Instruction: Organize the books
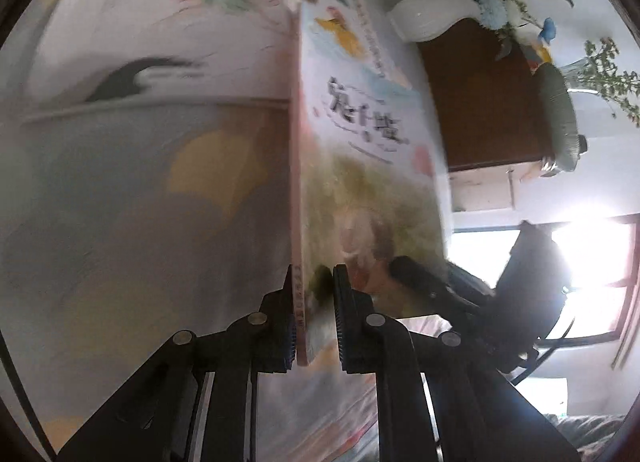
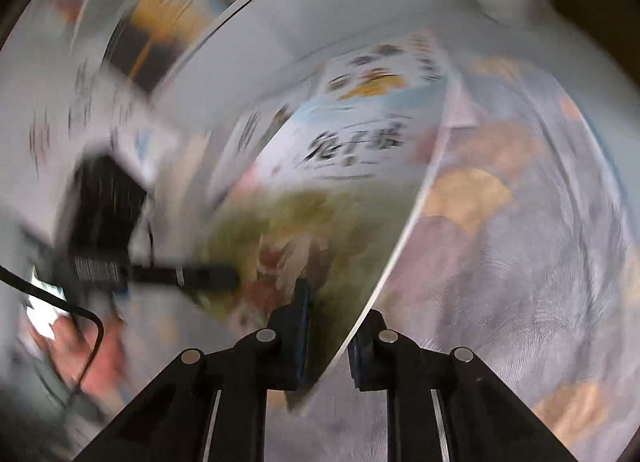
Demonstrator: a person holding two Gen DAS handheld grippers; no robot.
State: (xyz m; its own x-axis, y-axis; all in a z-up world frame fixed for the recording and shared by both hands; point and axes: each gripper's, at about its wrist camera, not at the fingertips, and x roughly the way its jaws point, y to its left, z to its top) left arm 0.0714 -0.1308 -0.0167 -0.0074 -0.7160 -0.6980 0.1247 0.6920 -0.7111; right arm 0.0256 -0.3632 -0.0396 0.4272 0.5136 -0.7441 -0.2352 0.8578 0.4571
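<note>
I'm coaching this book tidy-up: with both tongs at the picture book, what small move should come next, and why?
Probably steady the picture book upright before carrying it. The left tongs clamp its lower spine edge and the right tongs are closed on its cover edge, but the right view is badly smeared, so slowing down seems wise.

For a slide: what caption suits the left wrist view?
Left hand-held gripper clamps a picture book on edge.

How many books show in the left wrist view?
3: thin pink-spined picture book held edge-on at centre, orange-figure book behind it, green-figure book upper left. More may be hidden.
</note>
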